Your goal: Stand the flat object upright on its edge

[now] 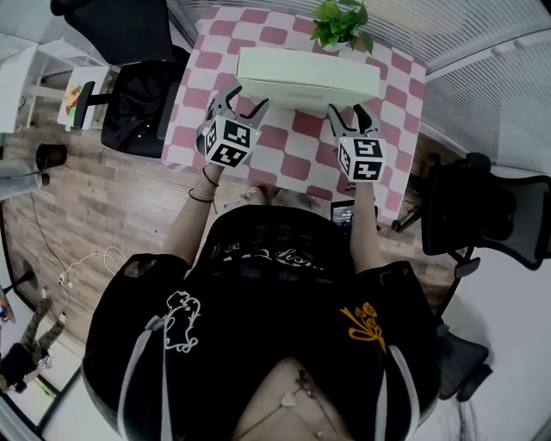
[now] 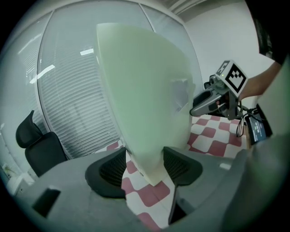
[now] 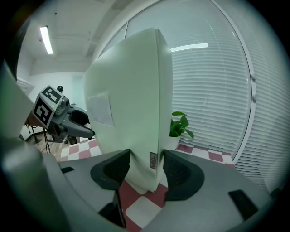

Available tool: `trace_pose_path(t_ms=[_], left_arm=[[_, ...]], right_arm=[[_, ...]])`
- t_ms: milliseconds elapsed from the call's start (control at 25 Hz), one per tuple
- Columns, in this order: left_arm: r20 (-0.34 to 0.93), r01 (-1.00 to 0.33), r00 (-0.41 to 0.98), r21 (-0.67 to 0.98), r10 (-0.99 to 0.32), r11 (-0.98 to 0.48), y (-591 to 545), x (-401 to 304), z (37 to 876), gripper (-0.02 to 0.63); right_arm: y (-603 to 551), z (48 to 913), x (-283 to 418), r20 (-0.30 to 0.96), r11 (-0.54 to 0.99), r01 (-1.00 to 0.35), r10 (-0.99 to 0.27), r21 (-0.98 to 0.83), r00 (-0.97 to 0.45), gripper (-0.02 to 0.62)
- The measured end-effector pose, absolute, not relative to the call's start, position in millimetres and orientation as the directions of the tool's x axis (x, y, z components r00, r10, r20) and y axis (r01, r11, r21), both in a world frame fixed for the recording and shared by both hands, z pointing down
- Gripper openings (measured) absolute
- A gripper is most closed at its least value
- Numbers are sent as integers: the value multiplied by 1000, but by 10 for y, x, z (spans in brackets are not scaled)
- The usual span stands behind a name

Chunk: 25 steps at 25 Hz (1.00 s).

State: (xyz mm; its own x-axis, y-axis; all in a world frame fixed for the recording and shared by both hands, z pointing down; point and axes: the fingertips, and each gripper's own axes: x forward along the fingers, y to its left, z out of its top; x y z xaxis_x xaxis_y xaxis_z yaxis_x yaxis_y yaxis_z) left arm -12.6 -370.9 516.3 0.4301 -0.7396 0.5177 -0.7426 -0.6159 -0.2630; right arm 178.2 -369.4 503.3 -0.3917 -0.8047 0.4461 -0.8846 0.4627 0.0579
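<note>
Pink-and-white checked cloth covers the table (image 1: 293, 159), which stands against a window with blinds, with black office chairs on either side.

One pale green box (image 1: 306, 76), flat and wide, is the thing to be stood up. The person holds it by its two near corners. The left gripper (image 1: 244, 105) has one corner between its fingers (image 2: 111, 170), and both pads lie against the box's broad faces. The right gripper (image 1: 349, 114) does the same at the other corner; its fingers (image 3: 179, 172) are closed onto the box, with a small label on the thin side just inside the right-hand pad. In both gripper views, checked cloth shows below the pinched corners, so that end looks slightly raised. I cannot tell whether the far edge rests on the table.

To my eye the grip is made and the tipping is underway. Next, both hands need to roll together at the same rate until the broad faces are vertical. Then they should set the long edge flat on the cloth and open slowly, watching for a topple toward the plant (image 1: 340, 24) just beyond the fingers.

Count: one box, two grippers, one potted plant, one table.
</note>
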Motion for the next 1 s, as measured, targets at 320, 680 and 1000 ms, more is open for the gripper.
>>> trace_pose_path(t_ms=[320,680,1000], left_arm=[[530,-761,409,-251,-743,-598,-3749,-243,5245,264],[538,-746,460,-199,-707,-636,-3805,-240,5273,265],[523,-758,488,-143,-698,-637,-3768,-279,5275,265]], right_arm=[[-3773,5072,1673,449,484,-873,-796,69,-406,233],[-3820,5085,1673,435,467,-883,-803,38,-406,235],[-3784,5100,1687,436,439,-898,-807,-7,-398,235]])
